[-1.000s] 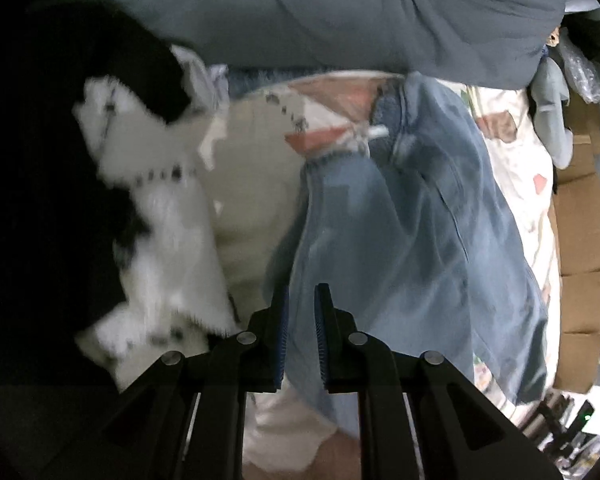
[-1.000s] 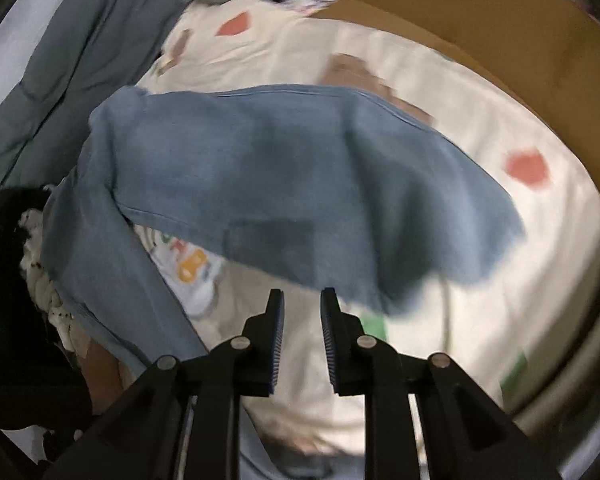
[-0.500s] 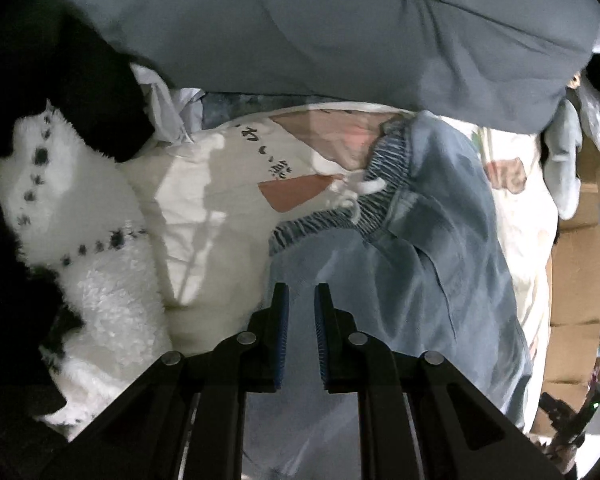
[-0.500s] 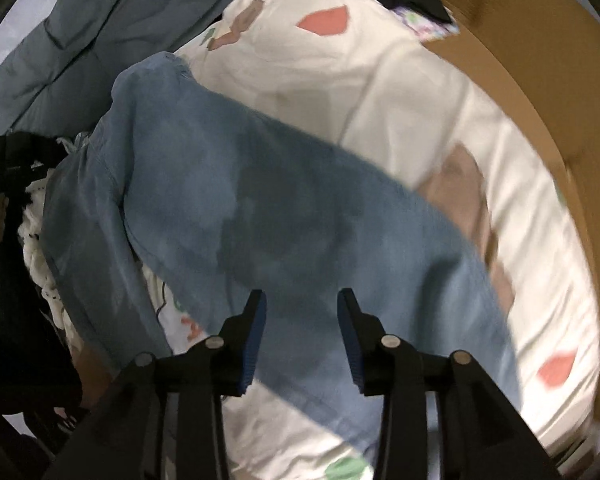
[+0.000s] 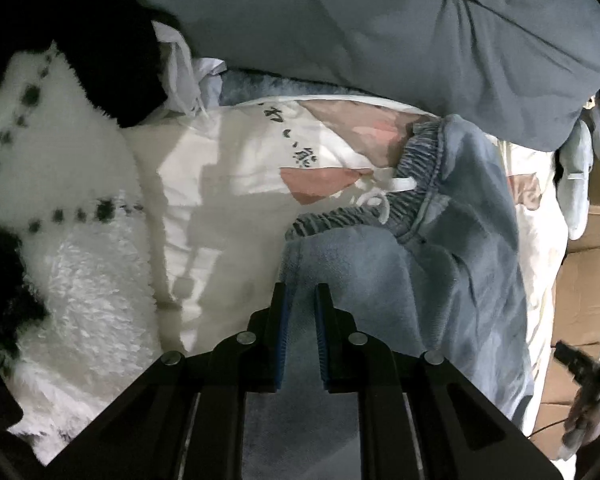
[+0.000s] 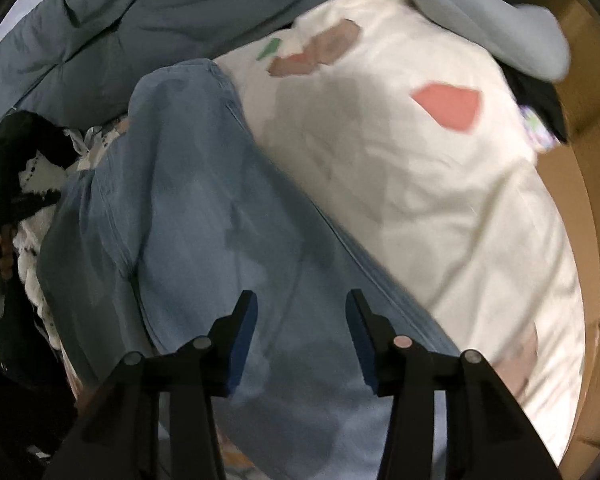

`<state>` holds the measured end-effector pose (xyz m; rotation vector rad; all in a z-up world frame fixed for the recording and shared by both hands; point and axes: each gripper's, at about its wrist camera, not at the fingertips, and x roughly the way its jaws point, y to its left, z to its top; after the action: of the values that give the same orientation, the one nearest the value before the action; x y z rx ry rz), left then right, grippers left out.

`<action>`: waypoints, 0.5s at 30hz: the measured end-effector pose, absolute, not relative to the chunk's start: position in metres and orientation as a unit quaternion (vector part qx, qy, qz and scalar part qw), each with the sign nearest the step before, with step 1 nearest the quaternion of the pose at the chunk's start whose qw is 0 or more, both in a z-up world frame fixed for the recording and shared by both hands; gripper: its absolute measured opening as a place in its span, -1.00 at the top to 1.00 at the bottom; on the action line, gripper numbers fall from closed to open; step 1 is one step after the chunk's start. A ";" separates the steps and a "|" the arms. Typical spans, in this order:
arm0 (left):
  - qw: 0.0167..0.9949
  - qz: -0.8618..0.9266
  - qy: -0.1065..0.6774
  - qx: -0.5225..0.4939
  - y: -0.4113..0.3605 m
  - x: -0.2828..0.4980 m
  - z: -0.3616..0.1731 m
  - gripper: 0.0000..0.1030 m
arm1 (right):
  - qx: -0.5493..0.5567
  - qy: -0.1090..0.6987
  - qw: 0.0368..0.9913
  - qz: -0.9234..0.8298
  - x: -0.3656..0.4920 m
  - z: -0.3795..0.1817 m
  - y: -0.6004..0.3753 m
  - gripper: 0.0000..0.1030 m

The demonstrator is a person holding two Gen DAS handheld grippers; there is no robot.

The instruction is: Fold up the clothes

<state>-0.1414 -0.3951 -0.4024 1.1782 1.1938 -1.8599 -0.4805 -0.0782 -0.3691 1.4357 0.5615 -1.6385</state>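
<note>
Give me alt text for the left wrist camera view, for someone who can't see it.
The left gripper, nearly shut, points down at the edge of light blue drawstring trousers lying on a cream patterned bedsheet. A fluffy white garment with black dots lies to the left, and a grey duvet fills the top.

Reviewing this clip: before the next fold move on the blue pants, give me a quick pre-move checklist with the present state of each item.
1. Left gripper pinching the blue pants: ok, jaws nearly shut with fabric between them.
2. Right gripper free: ok, jaws opening, nothing between the pads.
3. Waistband located: ok, drawstring visible.
4. Pants lying flat: not ok, one leg lies folded and rumpled.
5. White fluffy garment clear of the pants: ok.
6. Hem ends aligned: cannot tell.
</note>
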 end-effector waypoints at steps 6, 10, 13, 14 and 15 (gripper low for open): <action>0.307 -0.705 0.473 0.429 -0.391 -0.135 -0.421 0.76 | 0.565 0.219 0.434 -0.667 -0.487 -0.391 -0.127 0.12; 0.312 -0.692 0.479 0.440 -0.383 -0.127 -0.437 0.76 | 0.569 0.224 0.423 -0.668 -0.501 -0.420 -0.143 0.12; 0.309 -0.687 0.472 0.458 -0.375 -0.122 -0.445 0.39 | 0.574 0.242 0.416 -0.663 -0.509 -0.441 -0.145 0.12; 0.313 -0.686 0.469 0.460 -0.372 -0.120 -0.446 0.09 | 0.577 0.244 0.413 -0.662 -0.511 -0.446 -0.144 0.12; 0.318 -0.684 0.466 0.462 -0.370 -0.118 -0.448 -0.11 | 0.581 0.243 0.409 -0.661 -0.512 -0.451 -0.142 0.12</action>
<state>-0.1178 -0.3701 -0.4476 1.2158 1.2256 -1.8007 -0.5123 -0.1423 -0.4506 1.4625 0.6125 -1.6643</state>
